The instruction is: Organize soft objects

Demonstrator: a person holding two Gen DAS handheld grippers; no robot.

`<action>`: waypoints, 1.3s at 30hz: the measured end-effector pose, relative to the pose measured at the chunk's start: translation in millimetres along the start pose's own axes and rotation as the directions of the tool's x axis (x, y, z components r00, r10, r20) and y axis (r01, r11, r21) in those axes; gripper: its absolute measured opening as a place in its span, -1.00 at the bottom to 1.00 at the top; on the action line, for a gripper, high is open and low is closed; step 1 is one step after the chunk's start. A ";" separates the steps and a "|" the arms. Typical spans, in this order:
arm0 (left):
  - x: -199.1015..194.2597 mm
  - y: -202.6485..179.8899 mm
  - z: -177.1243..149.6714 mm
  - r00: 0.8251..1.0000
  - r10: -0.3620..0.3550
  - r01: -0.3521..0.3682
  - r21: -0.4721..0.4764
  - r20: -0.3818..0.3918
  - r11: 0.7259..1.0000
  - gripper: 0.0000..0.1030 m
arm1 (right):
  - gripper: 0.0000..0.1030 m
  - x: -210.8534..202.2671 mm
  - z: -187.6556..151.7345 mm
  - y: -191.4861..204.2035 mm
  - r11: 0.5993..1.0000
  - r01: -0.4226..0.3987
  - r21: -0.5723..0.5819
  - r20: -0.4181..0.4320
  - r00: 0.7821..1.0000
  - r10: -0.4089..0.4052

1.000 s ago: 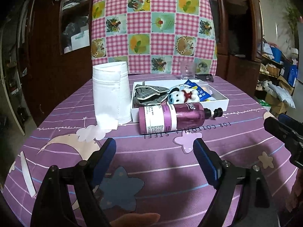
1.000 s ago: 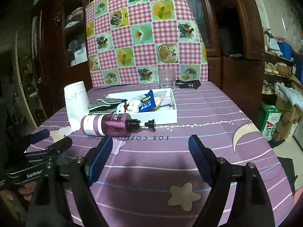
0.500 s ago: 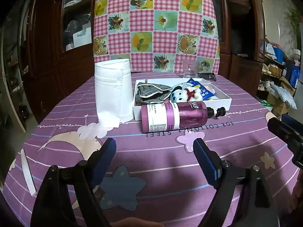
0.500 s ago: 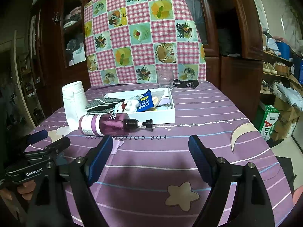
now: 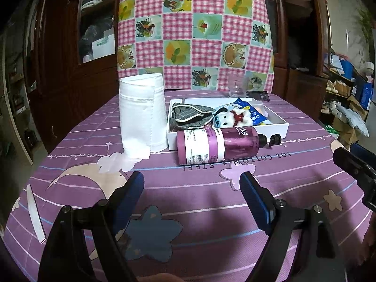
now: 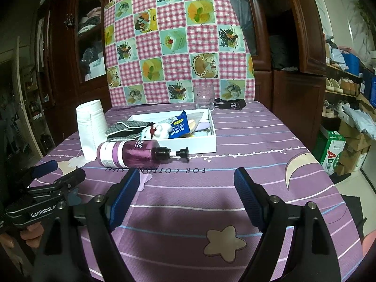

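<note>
Purple star cloth covers the table (image 5: 305, 127). I hold the left gripper (image 5: 191, 195) and right gripper (image 6: 186, 185) low, both wide open and empty. The plush dog (image 5: 231, 117) lies in the white box (image 5: 278, 123), behind the purple bottle (image 5: 218, 144). I should reach over the bottle and squeeze gently. Its body lies sideways, head pointing left.
</note>
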State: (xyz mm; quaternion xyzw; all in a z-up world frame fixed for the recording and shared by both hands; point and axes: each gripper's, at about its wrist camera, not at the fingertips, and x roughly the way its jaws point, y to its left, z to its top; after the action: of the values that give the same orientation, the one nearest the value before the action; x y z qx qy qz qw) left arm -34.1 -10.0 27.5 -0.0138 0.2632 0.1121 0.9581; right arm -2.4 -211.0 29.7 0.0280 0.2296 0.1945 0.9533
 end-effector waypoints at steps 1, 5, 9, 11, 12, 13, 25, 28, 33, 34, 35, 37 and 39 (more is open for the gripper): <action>0.0 0.1 0.0 1.000 0.000 0.000 0.000 0.000 1.000 0.64 | 0.60 -0.1 0.0 -0.4 1.000 0.001 0.000 0.001 1.000 -0.001; 0.1 -0.4 -0.1 1.000 0.003 -0.003 -0.002 -0.002 1.000 0.64 | 0.60 0.1 0.0 0.0 1.000 -0.001 -0.001 0.001 1.000 0.001; 0.4 -0.5 0.0 1.000 0.004 -0.004 -0.003 -0.003 1.000 0.64 | 0.60 0.0 0.7 0.2 1.000 0.004 -0.009 -0.002 1.000 -0.004; 0.5 -0.4 0.0 1.000 0.003 -0.003 -0.003 -0.004 1.000 0.64 | 0.60 -0.4 0.7 0.4 1.000 0.005 -0.009 0.001 1.000 -0.005; 0.5 -0.4 -0.1 1.000 0.003 -0.003 -0.003 -0.004 1.000 0.64 | 0.60 -0.7 0.8 0.5 1.000 0.005 -0.009 0.002 1.000 -0.005; 0.7 -0.1 0.0 1.000 0.003 -0.003 -0.003 -0.005 1.000 0.64 | 0.60 -0.7 0.7 0.5 1.000 0.005 -0.009 0.001 1.000 -0.005; 3.2 -0.7 -1.1 1.000 0.007 -0.008 -0.011 -0.011 1.000 0.64 | 0.60 -0.9 1.2 -0.3 1.000 0.008 -0.013 0.002 1.000 -0.008; 3.2 -0.9 -1.2 1.000 0.008 -0.008 -0.010 -0.010 1.000 0.64 | 0.60 -1.1 0.9 0.3 1.000 0.008 -0.013 0.002 1.000 -0.008; 3.1 -0.5 -1.0 1.000 0.009 -0.009 -0.013 -0.012 1.000 0.64 | 0.60 -1.1 0.9 -0.1 1.000 0.007 -0.014 0.002 1.000 -0.007; 3.3 -0.4 -1.2 1.000 0.010 -0.010 -0.014 -0.013 1.000 0.64 | 0.60 -1.0 1.1 -0.4 1.000 0.007 -0.014 0.002 1.000 -0.007; 3.1 -0.7 -1.0 1.000 0.011 -0.011 -0.015 -0.013 1.000 0.64 | 0.60 -1.0 0.9 0.1 1.000 0.008 -0.014 0.001 1.000 -0.008; 3.0 -0.7 -0.9 1.000 0.011 -0.011 -0.015 -0.013 1.000 0.64 | 0.60 -1.2 1.2 -0.9 1.000 0.008 -0.014 0.002 1.000 -0.007; 3.0 -0.6 -1.0 1.000 0.011 -0.011 -0.013 -0.012 1.000 0.64 | 0.60 -1.1 0.9 0.0 1.000 0.008 -0.014 0.002 1.000 -0.008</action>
State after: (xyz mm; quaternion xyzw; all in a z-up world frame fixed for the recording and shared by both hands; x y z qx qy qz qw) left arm -32.0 -10.0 25.2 -0.0195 0.2684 0.1189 0.9557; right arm -2.9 -211.4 31.0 0.0204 0.2275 0.1925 0.9543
